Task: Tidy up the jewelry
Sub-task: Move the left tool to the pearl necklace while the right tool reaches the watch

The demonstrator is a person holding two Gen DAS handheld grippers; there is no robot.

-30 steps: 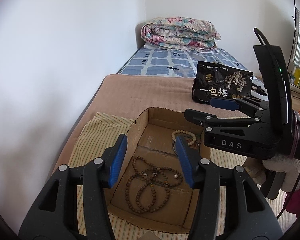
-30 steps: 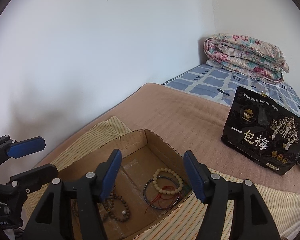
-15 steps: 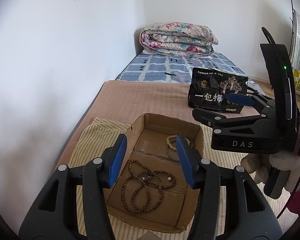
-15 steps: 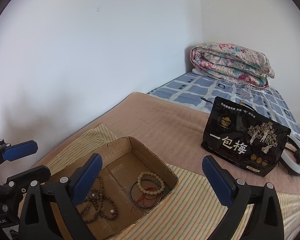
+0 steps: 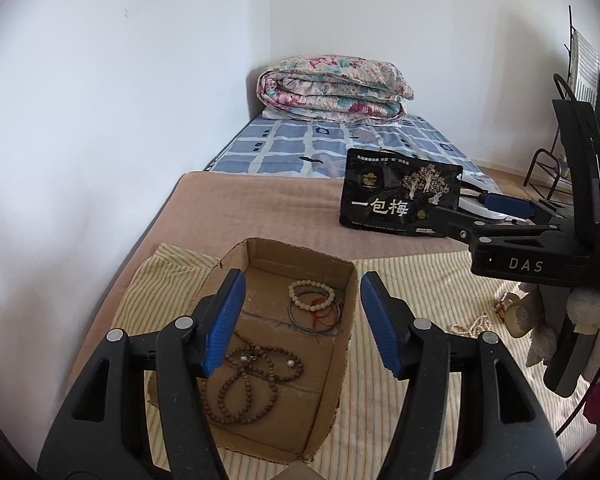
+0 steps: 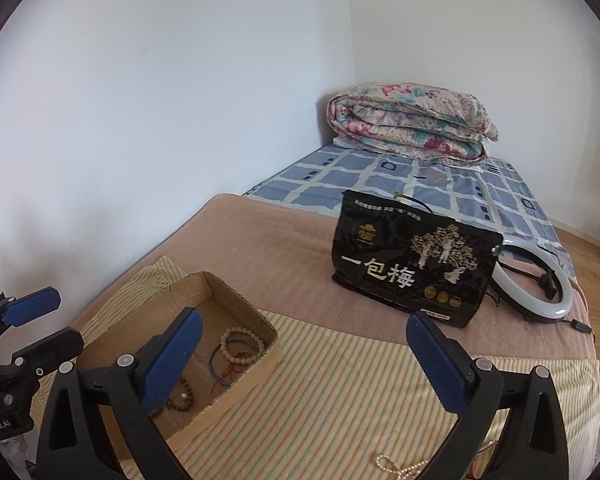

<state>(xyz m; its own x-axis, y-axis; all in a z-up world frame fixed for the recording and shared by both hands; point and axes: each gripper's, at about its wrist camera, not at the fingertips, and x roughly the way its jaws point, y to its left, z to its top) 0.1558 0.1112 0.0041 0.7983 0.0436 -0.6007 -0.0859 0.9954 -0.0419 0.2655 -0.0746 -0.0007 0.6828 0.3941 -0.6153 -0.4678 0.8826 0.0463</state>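
Left wrist: left gripper (image 5: 300, 320) jaws opening, empty above cardboard box (image 5: 342, 272).

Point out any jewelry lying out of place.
A pearl strand lies loose on the striped cloth, outside the cardboard box that holds the brown bead necklace, pale bead bracelet and thin bangle.

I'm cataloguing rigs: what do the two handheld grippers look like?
Both are black plastic frames with silver rivets and blue textured pads. The left gripper and the right gripper match. The right one's body reads "DAS", trails a black cable, and is held in a white fuzzy glove.
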